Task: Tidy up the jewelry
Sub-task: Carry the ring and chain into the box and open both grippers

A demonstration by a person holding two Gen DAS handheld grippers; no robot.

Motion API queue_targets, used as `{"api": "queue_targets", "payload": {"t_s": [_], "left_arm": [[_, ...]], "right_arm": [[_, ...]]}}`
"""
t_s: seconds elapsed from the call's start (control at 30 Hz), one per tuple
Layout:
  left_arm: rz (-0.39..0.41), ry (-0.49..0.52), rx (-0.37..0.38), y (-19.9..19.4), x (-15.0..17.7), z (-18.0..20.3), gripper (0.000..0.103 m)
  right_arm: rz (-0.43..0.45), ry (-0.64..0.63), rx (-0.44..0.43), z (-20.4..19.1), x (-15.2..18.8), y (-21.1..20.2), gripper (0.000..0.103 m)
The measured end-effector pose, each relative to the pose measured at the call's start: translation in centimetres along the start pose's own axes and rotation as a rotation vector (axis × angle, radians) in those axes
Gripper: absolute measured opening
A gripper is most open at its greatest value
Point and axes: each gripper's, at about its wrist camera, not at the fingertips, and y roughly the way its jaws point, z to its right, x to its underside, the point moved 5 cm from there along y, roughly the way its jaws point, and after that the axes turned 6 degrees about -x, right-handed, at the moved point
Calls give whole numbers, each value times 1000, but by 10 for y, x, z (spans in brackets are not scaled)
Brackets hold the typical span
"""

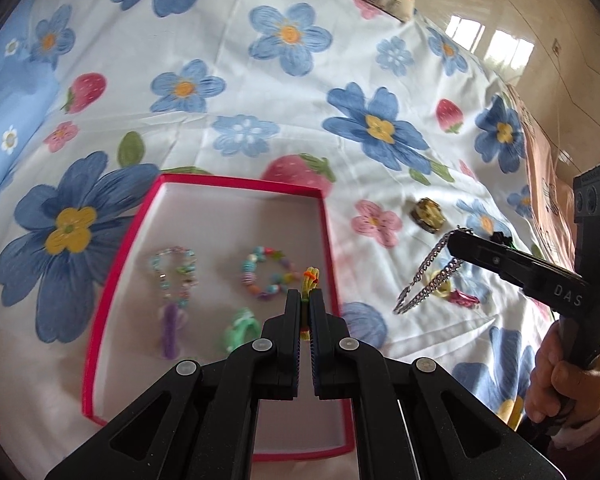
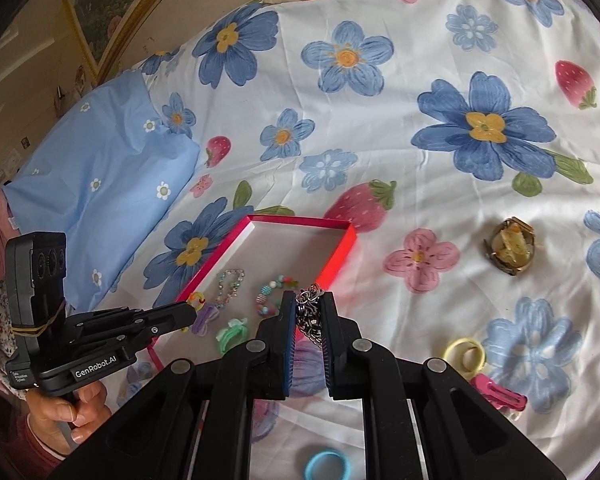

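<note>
**Both claws carry jewelry above the red box on the bed**

The red box (image 1: 208, 308) lies open on the flowered bedsheet (image 1: 260, 92), and everything here is placed from it.

Inside the box, on its white floor, lie a pale beaded bracelet (image 1: 174, 276) with a purple tassel, a bright multicoloured bead bracelet (image 1: 266, 276) beside it, and a green hair tie (image 1: 240, 332) nearer the camera.

The left claw (image 1: 305, 300) hangs over the box's right side, its jaws pressed almost together on a small yellow-and-orange band (image 1: 310, 278) that sticks out past the tips.

The right claw (image 2: 309, 308) sits just off the box's right wall, jaws closed on a silver chain (image 2: 309, 312). In the left wrist view the chain (image 1: 424, 280) dangles in two strands from the tip, above the sheet to the right of the box.

Further right of the box, a wristwatch (image 2: 510, 250) lies on the sheet near a pink flower print. Nearer the camera on that same side rest a pale yellow ring (image 2: 464, 354) and a pink hair clip (image 2: 498, 394), just beside each other. A blue ring (image 2: 327, 465) lies on the sheet below the box's near end, partly hidden by the right claw's arms.

A hand (image 2: 70, 412) grips the left claw's handle, left of the box.
</note>
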Motion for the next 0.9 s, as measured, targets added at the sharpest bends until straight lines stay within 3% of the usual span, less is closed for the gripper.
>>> {"api": "queue_targets", "payload": {"t_s": [0.63,0.9], "left_arm": [[-16,-107,-84,3,8,-68,3],[-44,-144,-114,16,14,-88,3]], "right_arm": [[-33,-49,-116,-60,-14,43,11],[-74,-78,-124,-73,-6,73,11]]}}
